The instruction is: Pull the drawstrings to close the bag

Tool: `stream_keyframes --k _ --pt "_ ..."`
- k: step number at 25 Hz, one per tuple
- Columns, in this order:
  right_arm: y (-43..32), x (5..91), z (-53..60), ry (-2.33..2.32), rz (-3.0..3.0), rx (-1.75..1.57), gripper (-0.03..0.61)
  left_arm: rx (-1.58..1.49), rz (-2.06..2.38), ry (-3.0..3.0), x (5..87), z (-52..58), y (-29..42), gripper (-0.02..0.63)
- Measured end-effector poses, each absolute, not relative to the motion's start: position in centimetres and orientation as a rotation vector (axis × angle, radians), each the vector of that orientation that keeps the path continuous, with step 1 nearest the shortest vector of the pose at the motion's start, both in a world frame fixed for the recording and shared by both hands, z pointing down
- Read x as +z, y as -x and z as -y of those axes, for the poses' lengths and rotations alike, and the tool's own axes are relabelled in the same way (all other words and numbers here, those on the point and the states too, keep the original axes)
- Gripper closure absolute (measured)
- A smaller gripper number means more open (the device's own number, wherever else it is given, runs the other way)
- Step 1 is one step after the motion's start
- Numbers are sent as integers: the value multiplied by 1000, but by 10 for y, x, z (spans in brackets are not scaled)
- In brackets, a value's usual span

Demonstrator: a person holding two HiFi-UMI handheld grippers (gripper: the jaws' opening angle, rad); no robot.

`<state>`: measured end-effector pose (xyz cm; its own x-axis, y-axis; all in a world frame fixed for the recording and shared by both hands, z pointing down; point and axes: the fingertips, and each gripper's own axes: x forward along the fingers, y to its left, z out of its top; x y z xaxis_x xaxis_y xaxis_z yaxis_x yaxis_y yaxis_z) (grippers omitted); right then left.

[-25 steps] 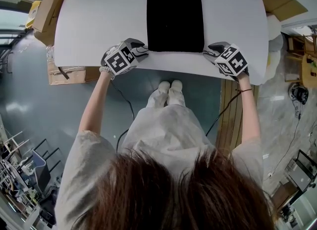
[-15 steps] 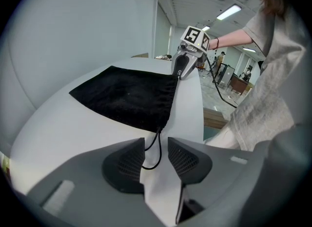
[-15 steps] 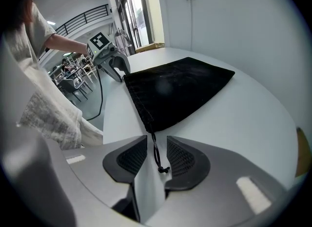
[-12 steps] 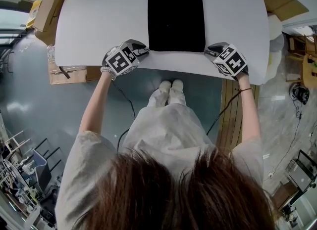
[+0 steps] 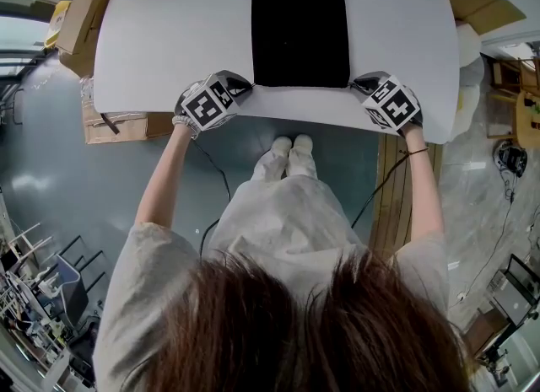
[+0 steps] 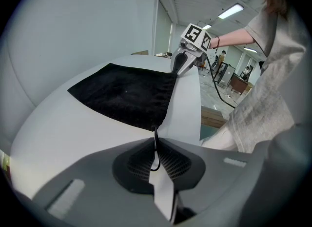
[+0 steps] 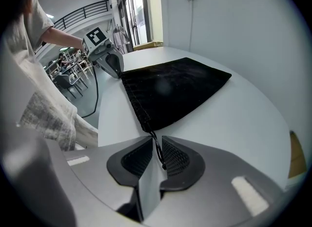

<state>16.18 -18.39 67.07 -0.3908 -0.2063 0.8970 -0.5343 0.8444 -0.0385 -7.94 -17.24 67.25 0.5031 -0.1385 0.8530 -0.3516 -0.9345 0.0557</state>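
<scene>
Our left claw [image 6: 156, 142] is closing and pinches the left cord [image 6: 156, 152] at a near corner of the bag [image 5: 300, 28]. Our right claw [image 7: 155, 140] is closing too. The right cord [image 7: 159, 154] hangs between its jaws, with a gap showing beside it. The black bag lies flat on the white surface [image 5: 169, 36], its corded edge toward us, so we judge each cord can be drawn straight outward. Our left arm [image 5: 160, 179] and right arm [image 5: 426, 188] reach forward, and the claws face each other across that edge.

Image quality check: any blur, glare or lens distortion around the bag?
Head view: sharp, even light, black bag shows no texture. Left gripper view: heavy fisheye, dark corners, drawstring crisp. Right gripper view: same fisheye, faint sheen on bag fabric.
</scene>
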Motion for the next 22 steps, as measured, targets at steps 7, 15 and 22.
stream_keyframes --k 7,15,22 --pt "-158 670 186 -543 1966 376 518 1416 423 -2530 676 173 80 607" --pt "-161 670 185 -587 1958 339 566 1324 595 -2452 678 176 84 611" --pt "-166 655 189 -629 1970 293 566 1325 694 -2436 674 183 89 612"
